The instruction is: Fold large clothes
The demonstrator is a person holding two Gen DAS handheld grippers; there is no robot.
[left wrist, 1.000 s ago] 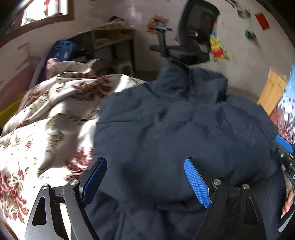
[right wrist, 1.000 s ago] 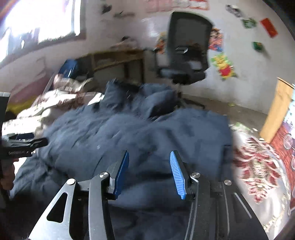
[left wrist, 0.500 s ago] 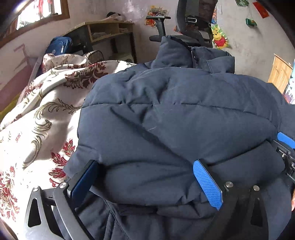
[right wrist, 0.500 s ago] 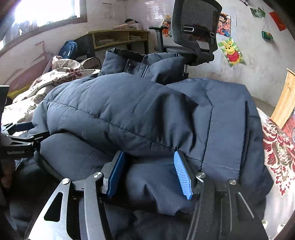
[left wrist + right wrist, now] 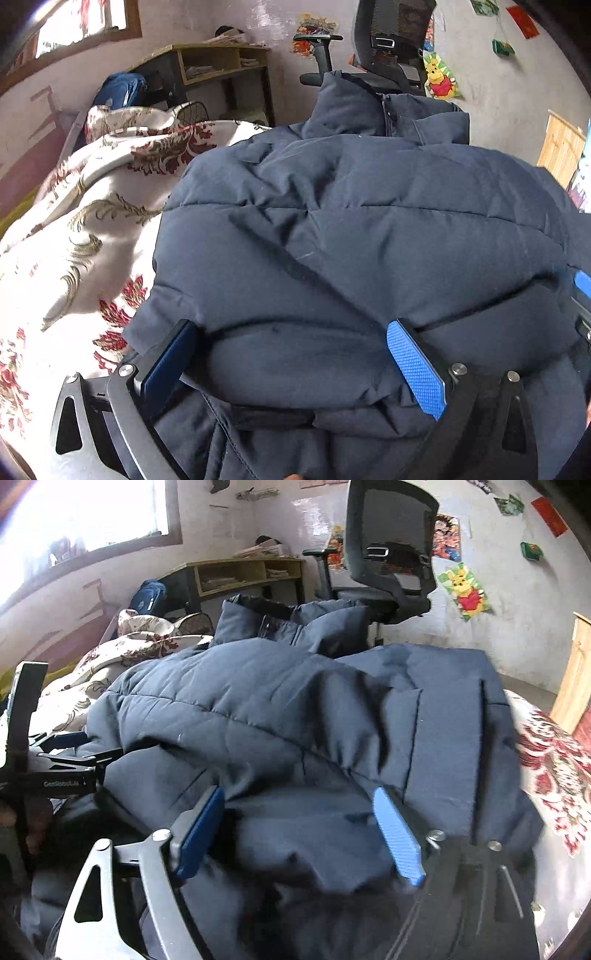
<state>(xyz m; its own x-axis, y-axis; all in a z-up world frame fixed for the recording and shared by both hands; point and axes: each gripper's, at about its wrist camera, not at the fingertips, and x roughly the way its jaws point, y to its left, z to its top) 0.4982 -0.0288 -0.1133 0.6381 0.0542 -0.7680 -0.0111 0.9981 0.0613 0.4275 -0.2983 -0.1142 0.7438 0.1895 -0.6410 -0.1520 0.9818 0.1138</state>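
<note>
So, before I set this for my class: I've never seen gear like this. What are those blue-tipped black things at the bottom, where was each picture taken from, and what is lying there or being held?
There is no robot here. A person holds a two-finger gripper in each hand, and a small fisheye camera on each looks forward along its fingers. One picture comes from the left gripper, the other from the right gripper; the blue parts are finger pads.

A big navy padded jacket lies on a bed with a floral cover. Both grippers are open, their jaws straddling a fold of the jacket's near edge without pinching it. Behind stand an office chair and a desk.
</note>
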